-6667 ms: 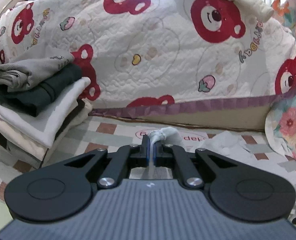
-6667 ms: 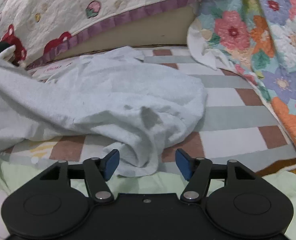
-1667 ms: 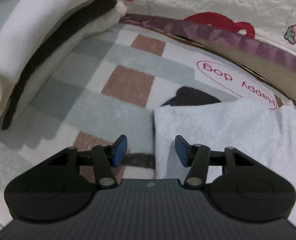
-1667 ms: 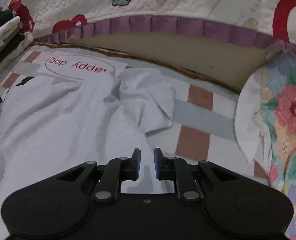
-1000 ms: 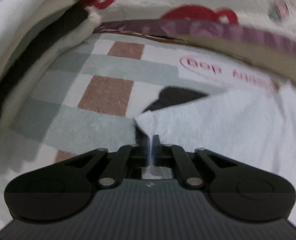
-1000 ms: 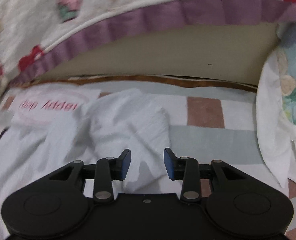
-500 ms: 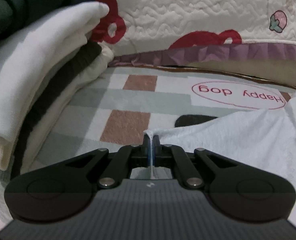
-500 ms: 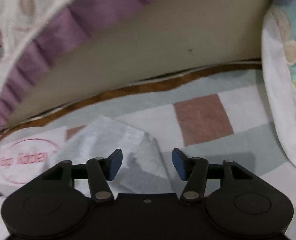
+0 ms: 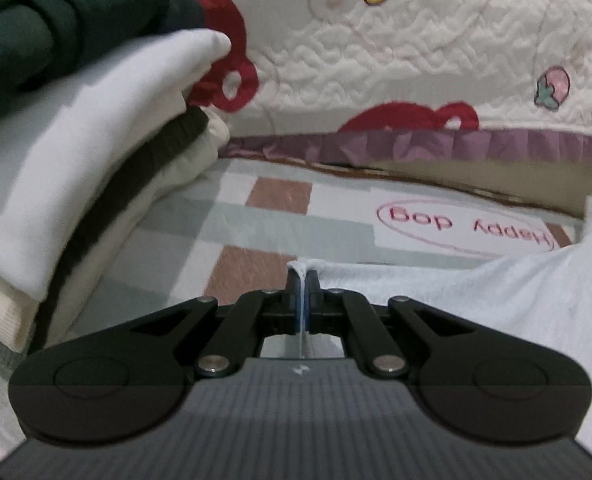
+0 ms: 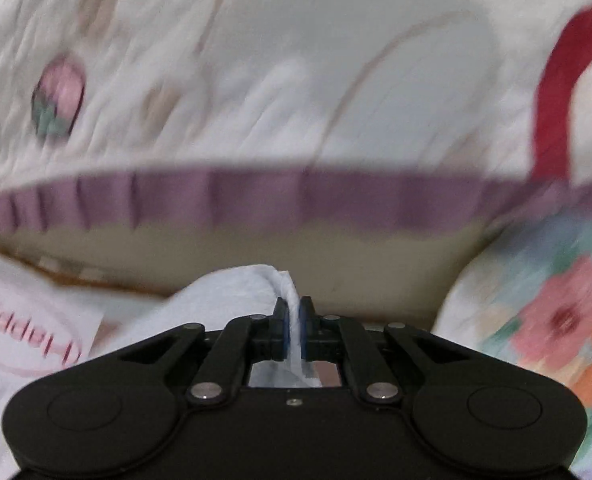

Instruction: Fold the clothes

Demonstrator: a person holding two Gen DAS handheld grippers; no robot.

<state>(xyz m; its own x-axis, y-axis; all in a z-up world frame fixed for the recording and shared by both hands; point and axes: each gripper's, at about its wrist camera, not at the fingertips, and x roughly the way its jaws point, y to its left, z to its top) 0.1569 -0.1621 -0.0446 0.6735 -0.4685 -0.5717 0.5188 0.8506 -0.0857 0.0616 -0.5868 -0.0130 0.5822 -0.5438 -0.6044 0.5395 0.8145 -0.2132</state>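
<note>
The left gripper (image 9: 303, 280) is pinching one corner of a white garment (image 9: 476, 292), fingers clamped together on it. The right gripper (image 10: 294, 312) is gripping another bunched edge, lifting it off the checkered mat (image 9: 232, 220).

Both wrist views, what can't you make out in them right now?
- Left wrist: the white garment runs off the right edge and under the left gripper, so its shape is unknown.
- Left wrist: the folded stack is cut off at left and top.
- Right wrist: the quilt is motion-blurred; the right gripper body hides most of the garment.
</note>
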